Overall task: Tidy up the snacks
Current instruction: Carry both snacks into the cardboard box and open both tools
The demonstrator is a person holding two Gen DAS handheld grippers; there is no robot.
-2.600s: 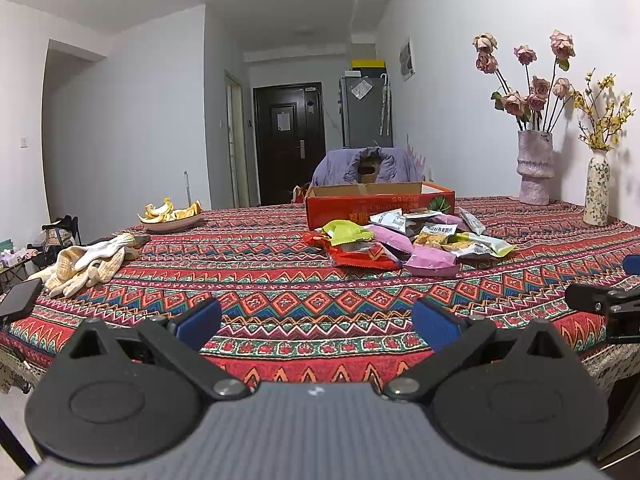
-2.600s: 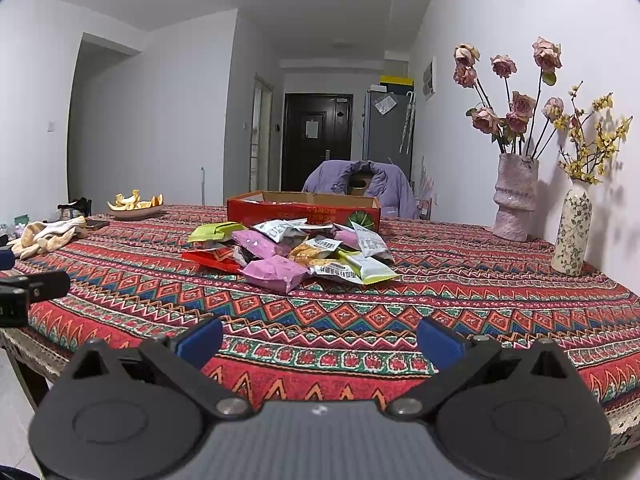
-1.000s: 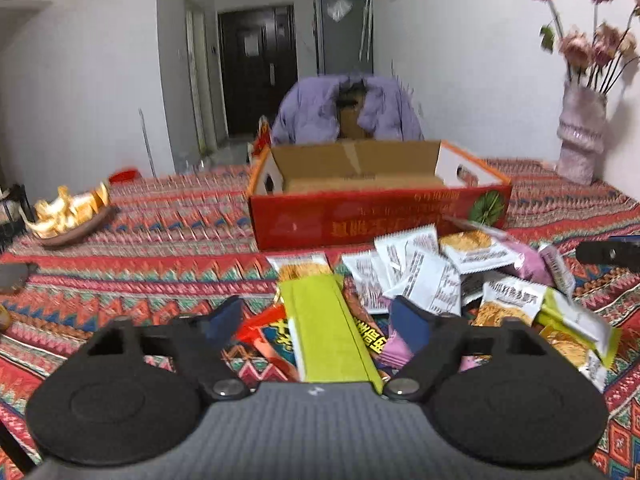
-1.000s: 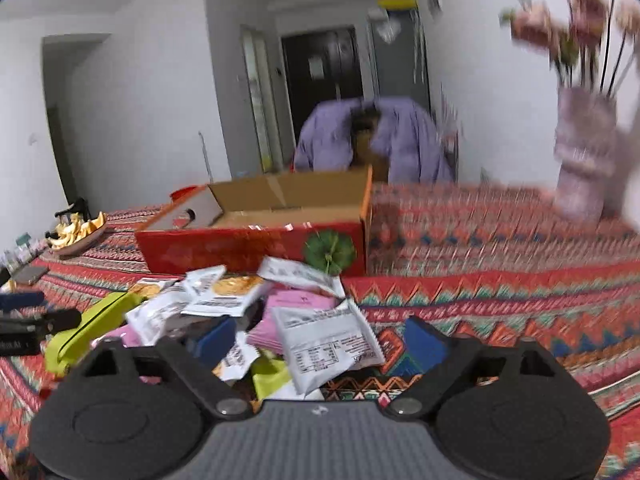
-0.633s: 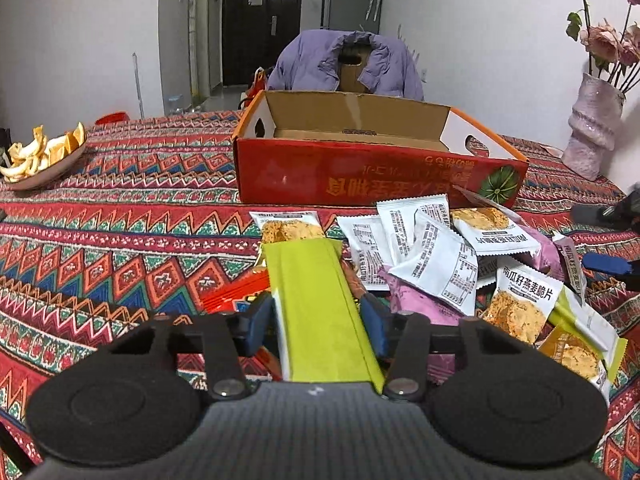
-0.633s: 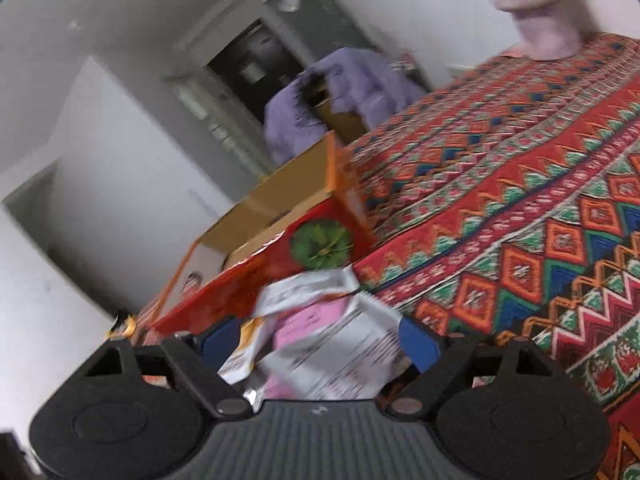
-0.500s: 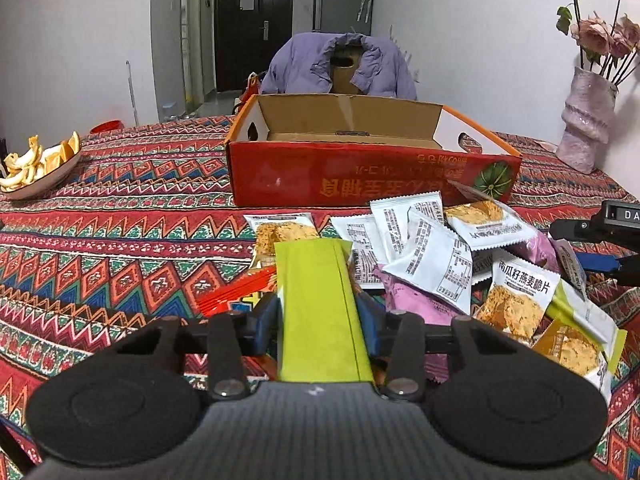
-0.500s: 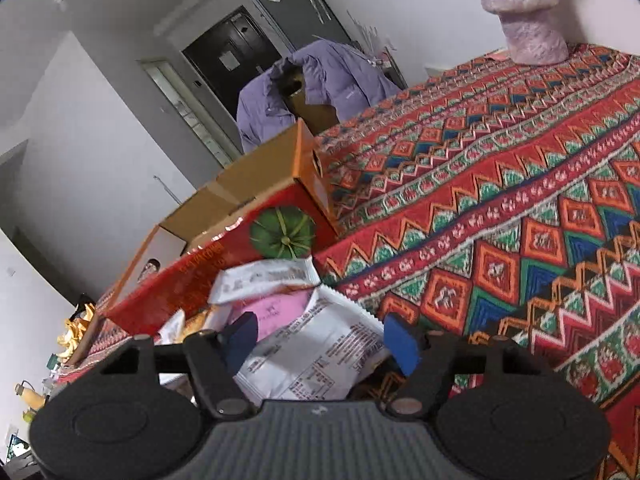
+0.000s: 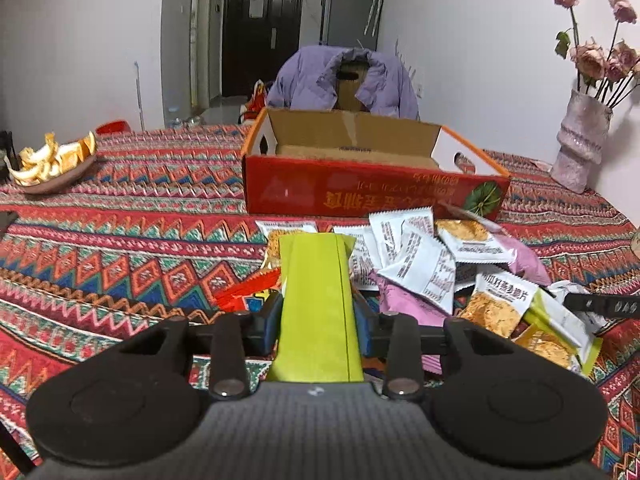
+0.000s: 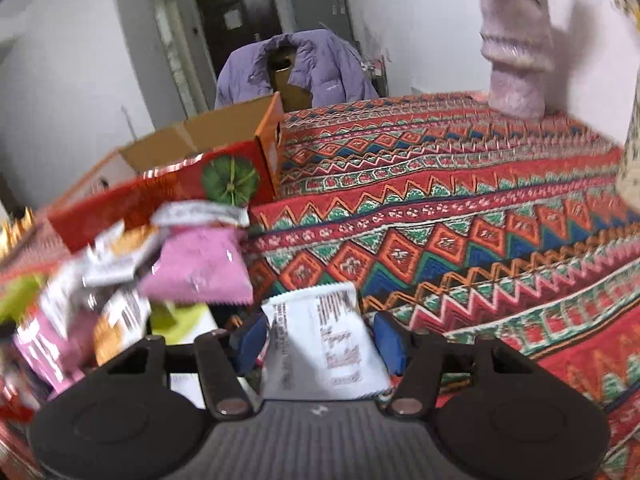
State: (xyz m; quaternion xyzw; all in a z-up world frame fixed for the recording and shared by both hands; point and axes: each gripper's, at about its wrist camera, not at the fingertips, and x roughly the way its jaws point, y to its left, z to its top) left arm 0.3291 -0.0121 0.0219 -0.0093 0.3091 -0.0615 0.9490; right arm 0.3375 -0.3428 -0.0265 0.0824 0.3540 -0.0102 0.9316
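**Both grippers close on packets from the snack pile**

The green snack packet (image 9: 316,304) lies at the near left edge of the snack pile (image 9: 420,264), lengthwise along the left gripper (image 9: 316,320). That gripper's blue pads press both long edges, so the packet is clamped; taking it across its narrow width probably keeps the flat pouch from buckling.

The right gripper (image 10: 320,338) straddles a white snack packet (image 10: 324,344) at the pile's right side. Its jaws have just been closing with the packet between them; the pads sit right at the packet's edges, but whether they already pinch it I cannot tell.

Just behind the pile stands the open red cardboard box (image 9: 372,188), its near wall touching the farthest packets, which seems the intended destination: near enough for short carries. No packet is visible inside.

The pile and box rest on the patterned tablecloth (image 9: 120,248). A dish of orange peel (image 9: 52,164) and a pink vase (image 9: 580,152) stand well apart at either side.
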